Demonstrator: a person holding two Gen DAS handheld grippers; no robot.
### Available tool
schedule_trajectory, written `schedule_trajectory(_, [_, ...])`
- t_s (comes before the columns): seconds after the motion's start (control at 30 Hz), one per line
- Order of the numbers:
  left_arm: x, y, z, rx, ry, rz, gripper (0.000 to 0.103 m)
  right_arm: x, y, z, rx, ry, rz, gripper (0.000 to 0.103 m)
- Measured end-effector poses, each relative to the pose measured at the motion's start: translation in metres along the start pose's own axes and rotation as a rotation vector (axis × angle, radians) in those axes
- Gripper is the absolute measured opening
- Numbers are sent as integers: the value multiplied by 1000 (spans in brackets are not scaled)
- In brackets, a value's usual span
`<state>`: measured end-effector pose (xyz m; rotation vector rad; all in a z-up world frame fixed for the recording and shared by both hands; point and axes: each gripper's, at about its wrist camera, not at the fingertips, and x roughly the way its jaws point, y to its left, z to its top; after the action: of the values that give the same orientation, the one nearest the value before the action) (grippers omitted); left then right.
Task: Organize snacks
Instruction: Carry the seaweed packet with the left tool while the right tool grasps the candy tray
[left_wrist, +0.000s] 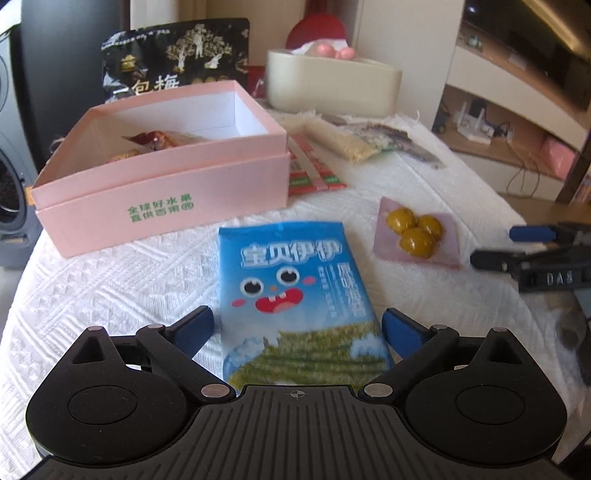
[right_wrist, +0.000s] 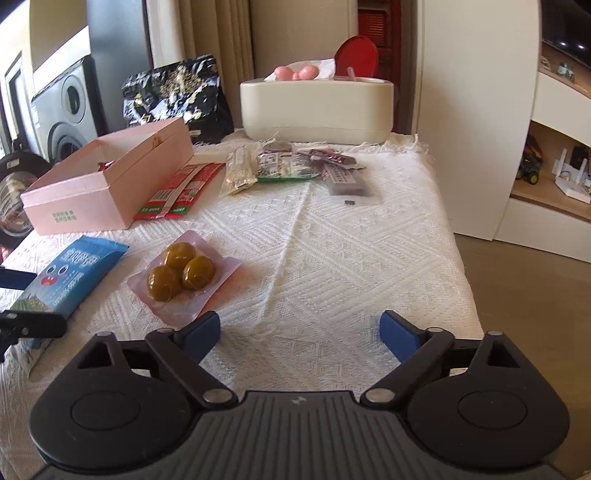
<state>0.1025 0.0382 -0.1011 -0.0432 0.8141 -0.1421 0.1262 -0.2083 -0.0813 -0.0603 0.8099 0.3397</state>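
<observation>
A blue snack packet (left_wrist: 291, 280) with a cartoon face lies flat on the white cloth. My left gripper (left_wrist: 297, 325) is open, one finger on each side of the packet's near half, and the pads do not press it. A pink open box (left_wrist: 159, 199) with a few wrapped snacks inside stands just beyond, to the left. A pink pack of three green fruits (right_wrist: 183, 273) lies right of the blue packet (right_wrist: 70, 273). My right gripper (right_wrist: 300, 328) is open over bare cloth with nothing between its fingers; its left finger is just short of the pack's near corner.
Beside the pink box (right_wrist: 107, 192) lies a red packet (right_wrist: 177, 192). Several small packets (right_wrist: 291, 166) lie further back. A black bag (right_wrist: 177, 96) and a cream container (right_wrist: 317, 107) stand at the far edge. The table's right edge (right_wrist: 465, 266) drops to the floor.
</observation>
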Motion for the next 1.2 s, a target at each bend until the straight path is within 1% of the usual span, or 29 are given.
schedule_trajectory(0.07, [1, 5, 4, -24, -6, -30, 101, 2, 0, 2, -17, 18, 24, 103])
schedule_trajectory(0.13, [2, 10, 6, -44, -12, -68, 101, 3, 0, 4, -29, 34, 31, 103])
schedule_trajectory(0.23, [0, 14, 2, -60, -25, -98, 100, 4, 3, 5, -63, 55, 24, 103])
schedule_trajectory(0.27, [-1, 14, 1, -61, -33, -99, 98, 4, 3, 5, -69, 59, 26, 103])
schedule_trajectory(0.3, [-3, 14, -1, -57, -40, -83, 91, 4, 3, 7, -82, 67, 33, 103])
schedule_trajectory(0.33, [-6, 15, -1, -56, -45, -71, 88, 4, 5, 9, -95, 78, 36, 102])
schedule_trajectory(0.37, [-8, 18, -2, -73, -44, -87, 88, 1, 6, 11, -95, 78, 41, 98])
schedule_trajectory(0.4, [-11, 22, -2, -101, -49, -106, 87, -5, 8, 12, -90, 57, 60, 96])
schedule_trajectory(0.43, [-14, 26, -2, -125, -62, -113, 87, -11, 12, 13, -86, 30, 91, 96])
schedule_trajectory(0.5, [-20, 28, -2, -144, -93, -96, 86, -18, 26, 14, -112, 5, 141, 96])
schedule_trajectory(0.6, [-29, 26, 1, -139, -116, -86, 86, -11, 47, 16, -169, 0, 136, 96])
schedule_trajectory(0.67, [-34, 22, 3, -120, -121, -91, 86, -1, 53, 19, -180, 23, 121, 93])
schedule_trajectory(0.73, [-36, 20, 4, -102, -114, -98, 86, 6, 51, 22, -198, 31, 76, 92])
schedule_trajectory(0.77, [-37, 20, 4, -104, -111, -100, 86, 7, 48, 23, -225, 19, 27, 92])
schedule_trajectory(0.8, [-37, 21, 3, -113, -109, -103, 86, 6, 46, 23, -252, -3, -45, 91])
schedule_trajectory(0.87, [-37, 24, 3, -134, -114, -108, 86, 8, 38, 24, -297, -41, -215, 91])
schedule_trajectory(0.9, [-37, 24, 3, -143, -119, -109, 86, 8, 32, 26, -307, -55, -278, 91])
schedule_trajectory(0.93, [-37, 24, 3, -148, -122, -109, 86, 5, 28, 27, -296, -74, -297, 91])
schedule_trajectory(0.97, [-37, 24, 3, -149, -123, -108, 86, -2, 23, 29, -263, -88, -258, 91])
schedule_trajectory(1.07, [-35, 21, 4, -142, -122, -82, 86, -11, 19, 37, -117, -71, -31, 91])
schedule_trajectory(1.1, [-34, 20, 4, -139, -122, -69, 86, -9, 23, 39, -75, -64, 17, 91])
schedule_trajectory(1.13, [-35, 19, 3, -138, -121, -56, 86, -3, 28, 41, -38, -53, 49, 91])
schedule_trajectory(1.2, [-36, 21, 1, -140, -115, -45, 86, 13, 38, 44, 14, -29, 73, 91])
